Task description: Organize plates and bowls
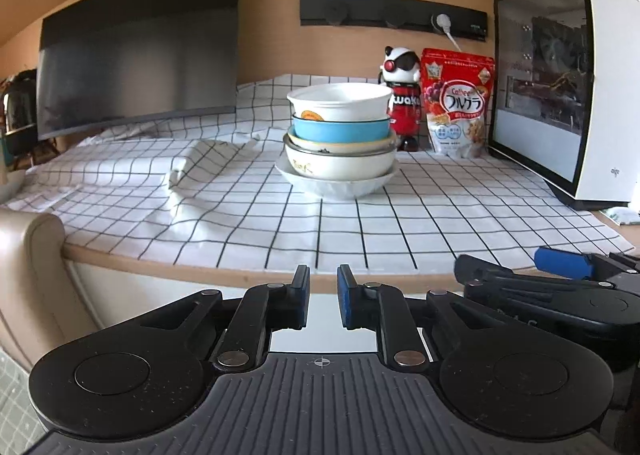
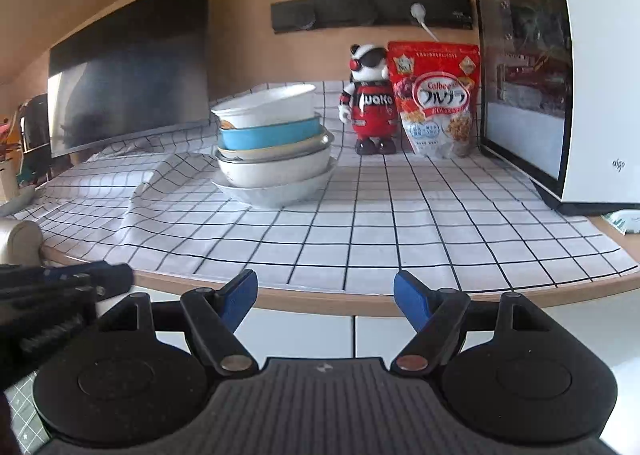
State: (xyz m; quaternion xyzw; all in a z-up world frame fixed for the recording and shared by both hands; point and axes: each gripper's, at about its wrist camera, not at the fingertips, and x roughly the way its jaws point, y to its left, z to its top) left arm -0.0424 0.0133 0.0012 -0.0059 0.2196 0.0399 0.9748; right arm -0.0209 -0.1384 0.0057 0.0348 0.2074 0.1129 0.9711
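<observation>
Your left gripper [image 1: 323, 297] sits short of the table edge, its blue-padded jaws drawn nearly together with only a narrow gap and nothing between them. Your right gripper [image 2: 325, 301] is just beside it, jaws spread wide and likewise empty. Straight ahead of the left claw, and ahead and to the left of the right one, well apart from both, stands the stack of bowls [image 1: 339, 139] on the checked tablecloth [image 1: 280, 223]: a white bowl [image 1: 340, 101] on top, a blue bowl [image 1: 342, 129] under it, then cream and white ones, all nested in a wide white dish [image 1: 338, 185] at the bottom. Beyond the stack and to its right stand a red robot figurine [image 1: 402, 95] and a red cereal bag [image 1: 458, 101], touching or nearly so. A dark monitor [image 1: 140, 51] leans at far left; a white computer case [image 1: 560, 83] stands at far right.
</observation>
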